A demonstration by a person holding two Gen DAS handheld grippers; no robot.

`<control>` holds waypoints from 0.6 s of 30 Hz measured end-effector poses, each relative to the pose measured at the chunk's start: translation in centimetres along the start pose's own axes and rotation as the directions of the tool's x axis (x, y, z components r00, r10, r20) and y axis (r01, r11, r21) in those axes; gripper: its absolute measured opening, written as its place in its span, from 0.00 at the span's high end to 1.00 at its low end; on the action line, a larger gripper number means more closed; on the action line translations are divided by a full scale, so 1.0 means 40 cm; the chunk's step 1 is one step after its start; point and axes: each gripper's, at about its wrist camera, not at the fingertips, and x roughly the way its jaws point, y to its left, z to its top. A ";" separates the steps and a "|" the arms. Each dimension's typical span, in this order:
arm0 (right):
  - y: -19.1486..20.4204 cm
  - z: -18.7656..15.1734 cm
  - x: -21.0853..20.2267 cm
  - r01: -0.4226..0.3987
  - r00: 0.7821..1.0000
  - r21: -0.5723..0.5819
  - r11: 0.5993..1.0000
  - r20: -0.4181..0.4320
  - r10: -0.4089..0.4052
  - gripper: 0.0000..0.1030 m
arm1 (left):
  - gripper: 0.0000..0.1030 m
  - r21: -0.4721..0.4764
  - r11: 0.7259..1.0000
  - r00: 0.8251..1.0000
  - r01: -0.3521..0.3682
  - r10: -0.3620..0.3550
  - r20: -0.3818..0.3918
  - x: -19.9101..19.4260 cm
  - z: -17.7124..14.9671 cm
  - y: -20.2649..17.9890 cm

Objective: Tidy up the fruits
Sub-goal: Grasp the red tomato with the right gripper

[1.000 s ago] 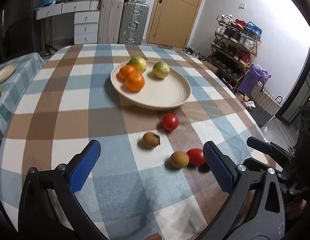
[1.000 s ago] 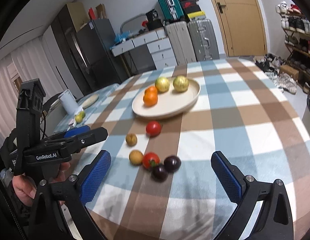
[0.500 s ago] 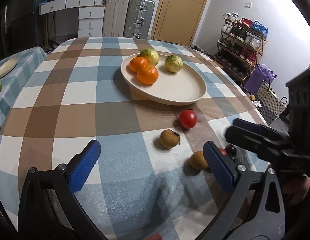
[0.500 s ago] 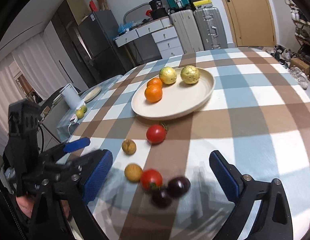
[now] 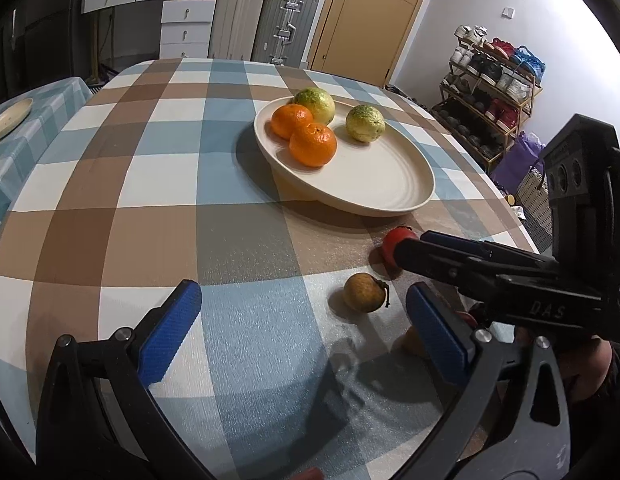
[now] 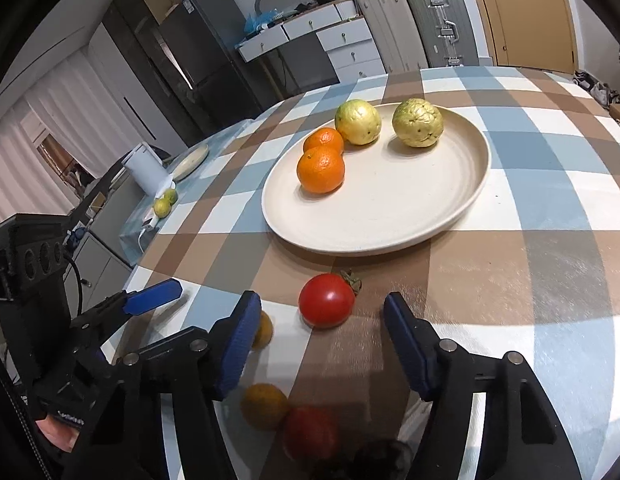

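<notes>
- While both grippers hang over the desk [image 6: 550, 208], the plate [image 6: 410, 216] holds two oranges [image 6: 321, 169] and two yellow-green fruits [image 6: 417, 123].
- On the cloth lie two tomatoes [image 6: 326, 300], two brown fruits [image 5: 364, 293] and one dark, blurred fruit [image 6: 384, 458].
- The right gripper [image 6: 322, 344] has jaws just closing, released, nearest tomato ahead of them.
- The left gripper [image 5: 305, 332] has jaws wide, empty.

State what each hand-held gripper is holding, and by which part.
Nothing is held: the left hand-held gripper and the right hand-held gripper are both open.
</notes>
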 end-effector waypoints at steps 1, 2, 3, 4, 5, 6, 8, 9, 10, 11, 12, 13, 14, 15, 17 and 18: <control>-0.001 0.001 0.004 0.000 1.000 0.002 1.000 -0.004 0.000 0.37 | 0.01 -0.003 1.000 1.000 0.004 -0.004 -0.004 0.000 -0.002 0.000; -0.002 0.002 0.010 0.002 1.000 0.003 1.000 -0.012 -0.002 0.41 | 0.01 -0.005 1.000 1.000 0.009 -0.009 -0.006 0.001 -0.001 0.001; -0.005 0.004 0.014 0.005 1.000 0.004 1.000 -0.016 -0.005 0.45 | 0.01 -0.005 1.000 1.000 0.008 -0.008 -0.005 0.001 -0.001 0.000; -0.005 0.005 0.014 0.008 1.000 0.001 1.000 -0.013 -0.008 0.47 | 0.01 -0.002 1.000 1.000 0.006 -0.006 -0.002 0.000 -0.001 -0.002; -0.006 0.006 0.015 0.005 1.000 0.002 1.000 -0.015 -0.005 0.47 | 0.01 0.002 1.000 1.000 0.004 -0.004 -0.001 0.001 0.001 -0.002; -0.007 0.007 0.017 0.003 1.000 0.005 1.000 -0.017 -0.003 0.50 | 0.01 0.005 1.000 1.000 0.002 -0.002 0.000 0.004 0.004 -0.003; -0.008 0.010 0.020 0.004 1.000 0.002 1.000 -0.019 -0.004 0.62 | 0.01 0.005 1.000 1.000 0.003 -0.003 -0.001 0.002 0.002 -0.005; -0.007 0.009 0.021 0.007 1.000 -0.001 1.000 -0.020 -0.007 0.65 | 0.01 0.007 1.000 1.000 0.001 -0.001 -0.003 0.004 0.004 -0.006; -0.008 0.008 0.021 0.006 1.000 0.000 1.000 -0.020 -0.006 0.68 | 0.01 0.008 1.000 1.000 -0.002 0.002 -0.004 0.004 0.004 -0.006; -0.009 0.008 0.020 -0.006 1.000 0.003 1.000 -0.019 0.006 0.69 | 0.01 0.008 1.000 1.000 -0.004 0.004 -0.005 0.005 0.005 -0.006; -0.009 0.006 0.018 -0.007 1.000 0.003 1.000 -0.016 0.007 0.69 | 0.01 0.008 1.000 1.000 -0.006 0.006 -0.006 0.005 0.004 -0.007; -0.009 0.005 0.016 -0.004 1.000 0.001 1.000 -0.014 0.004 0.70 | 0.01 0.008 1.000 1.000 -0.009 0.010 -0.006 0.005 0.004 -0.008; -0.008 0.004 0.014 -0.007 1.000 -0.003 1.000 -0.012 0.007 0.70 | 0.01 0.008 1.000 1.000 -0.012 0.012 -0.007 0.003 0.003 -0.009; -0.008 0.003 0.008 -0.012 1.000 -0.004 1.000 -0.005 0.012 0.70 | 0.01 0.009 1.000 1.000 -0.014 0.014 -0.008 0.003 0.004 -0.010; -0.008 0.002 0.000 -0.014 1.000 -0.002 1.000 0.007 0.014 0.70 | 0.01 0.014 1.000 1.000 -0.021 0.021 -0.006 -0.001 0.002 -0.015; -0.009 0.000 -0.008 -0.015 1.000 0.003 1.000 0.014 0.015 0.70 | 0.01 0.016 1.000 1.000 -0.024 0.024 -0.006 -0.002 0.003 -0.016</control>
